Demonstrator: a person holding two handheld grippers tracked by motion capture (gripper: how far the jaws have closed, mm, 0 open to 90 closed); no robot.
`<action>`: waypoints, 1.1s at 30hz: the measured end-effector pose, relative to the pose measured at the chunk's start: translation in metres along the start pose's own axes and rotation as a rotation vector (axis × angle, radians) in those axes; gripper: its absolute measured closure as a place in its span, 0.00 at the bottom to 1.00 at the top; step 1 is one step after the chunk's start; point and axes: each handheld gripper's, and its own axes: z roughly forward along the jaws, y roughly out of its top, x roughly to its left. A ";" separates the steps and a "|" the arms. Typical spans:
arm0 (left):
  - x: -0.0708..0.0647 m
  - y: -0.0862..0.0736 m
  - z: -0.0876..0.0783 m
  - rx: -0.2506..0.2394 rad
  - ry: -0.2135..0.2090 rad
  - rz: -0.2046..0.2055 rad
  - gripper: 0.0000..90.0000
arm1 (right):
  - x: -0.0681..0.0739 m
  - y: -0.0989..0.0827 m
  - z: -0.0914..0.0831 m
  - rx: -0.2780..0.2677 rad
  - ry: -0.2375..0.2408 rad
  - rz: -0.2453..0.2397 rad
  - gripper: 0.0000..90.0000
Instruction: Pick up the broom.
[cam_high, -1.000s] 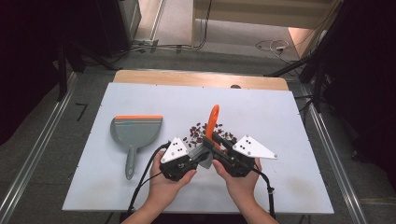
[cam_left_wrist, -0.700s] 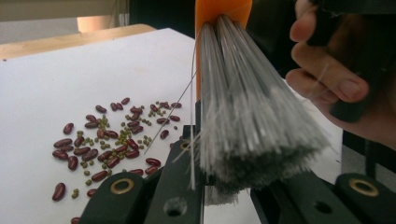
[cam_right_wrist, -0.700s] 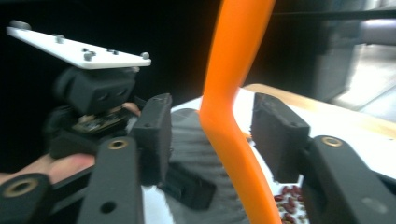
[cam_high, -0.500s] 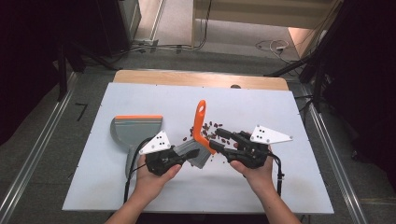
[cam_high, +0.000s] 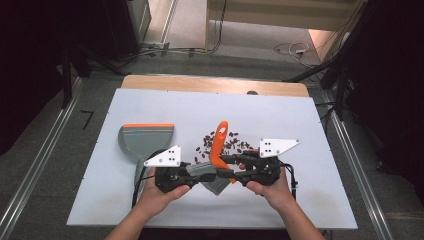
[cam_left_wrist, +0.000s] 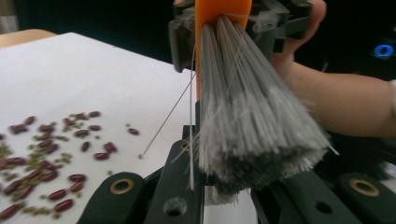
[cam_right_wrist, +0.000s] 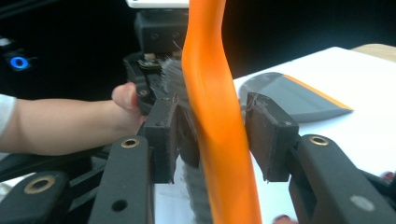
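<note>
L gripper (cam_high: 207, 172): in my left hand, low centre of the table, pointing right. Jaws clamped on the brush bristles; in the left gripper view the grey tuft fans out right over them.
R gripper (cam_high: 227, 167): in my right hand, facing the L one, tips nearly meeting it. Jaws have just been closing in, w/ the orange handle between them. In the right gripper view there's a gap btwn the handle and the right-side pad; left-side pad just beside the handle, contact can't tell. So narrow-ish, not pressing.
Brush (cam_high: 219, 142): orange handle sticks up and away from me, tilted a bit; grey bristles (cam_left_wrist: 254, 121) hang low btwn the two grippers. Held off the table by the L gripper.
Beans (cam_high: 225, 142): dark red ones plus small greenish bits, scattered loose on the white board just behind the brush; in the left gripper view they lie left of the bristles.
Dustpan (cam_high: 145, 140): grey w/ orange lip, flat on the board, left of my left hand, well apart from the beans. Its handle points towards me.
Table (cam_high: 300, 115): white board over a wood top.
</note>
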 end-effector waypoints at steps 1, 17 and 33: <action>-0.001 0.000 0.000 0.003 -0.013 0.003 0.95 | 0.000 0.000 0.001 0.000 0.014 0.004 0.63; 0.001 -0.001 0.003 0.019 -0.042 -0.005 0.88 | 0.003 -0.004 0.007 0.045 0.052 0.007 0.76; 0.007 -0.010 -0.029 0.000 0.210 -0.027 0.16 | -0.012 -0.001 -0.017 0.019 -0.221 0.072 0.76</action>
